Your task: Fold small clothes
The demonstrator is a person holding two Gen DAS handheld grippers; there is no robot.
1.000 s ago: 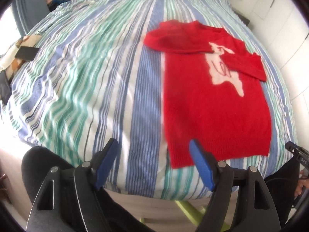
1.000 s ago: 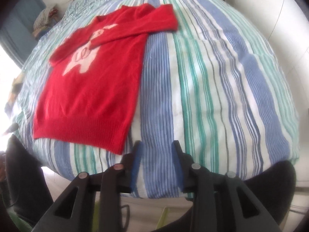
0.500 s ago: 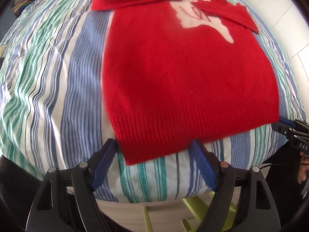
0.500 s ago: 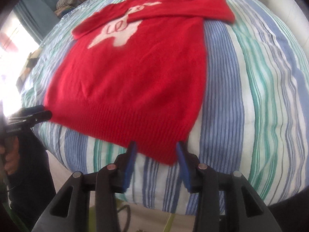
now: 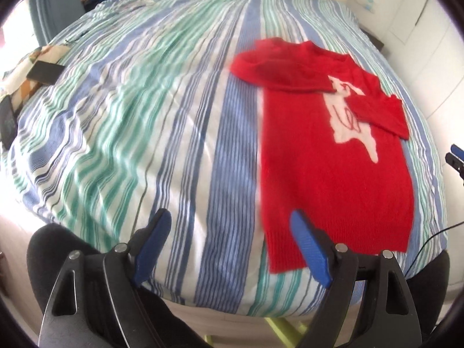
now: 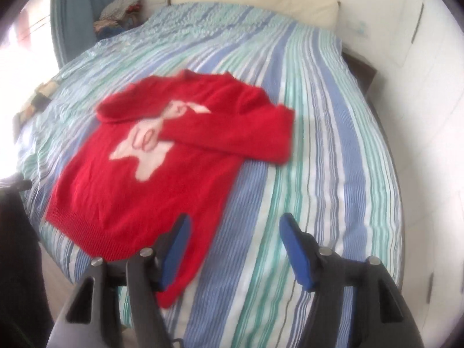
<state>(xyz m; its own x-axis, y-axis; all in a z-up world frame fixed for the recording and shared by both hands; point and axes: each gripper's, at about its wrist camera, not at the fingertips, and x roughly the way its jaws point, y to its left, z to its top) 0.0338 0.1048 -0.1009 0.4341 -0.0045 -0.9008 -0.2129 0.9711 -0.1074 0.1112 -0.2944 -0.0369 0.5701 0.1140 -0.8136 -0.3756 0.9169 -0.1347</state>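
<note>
A small red sweater (image 5: 333,156) with a white animal design lies flat on the striped bed, both sleeves folded across the chest. It also shows in the right wrist view (image 6: 162,168). My left gripper (image 5: 229,237) is open and empty, above the bed's near edge just left of the sweater's hem corner. My right gripper (image 6: 235,243) is open and empty, above the bed just right of the hem's other corner. The right gripper's tip shows at the far right of the left wrist view (image 5: 456,159).
The bed (image 5: 145,116) has a blue, green and white striped cover. A dark phone (image 5: 45,72) lies on a patterned cloth at its left edge. A pile of clothes (image 6: 121,11) sits at the far corner. White cupboards (image 6: 429,58) stand on the right.
Both grippers have pulled back from the sweater's hem and risen, so the sweater looks smaller and farther. The right gripper's jaws have opened wider. The sweater lies as before.
</note>
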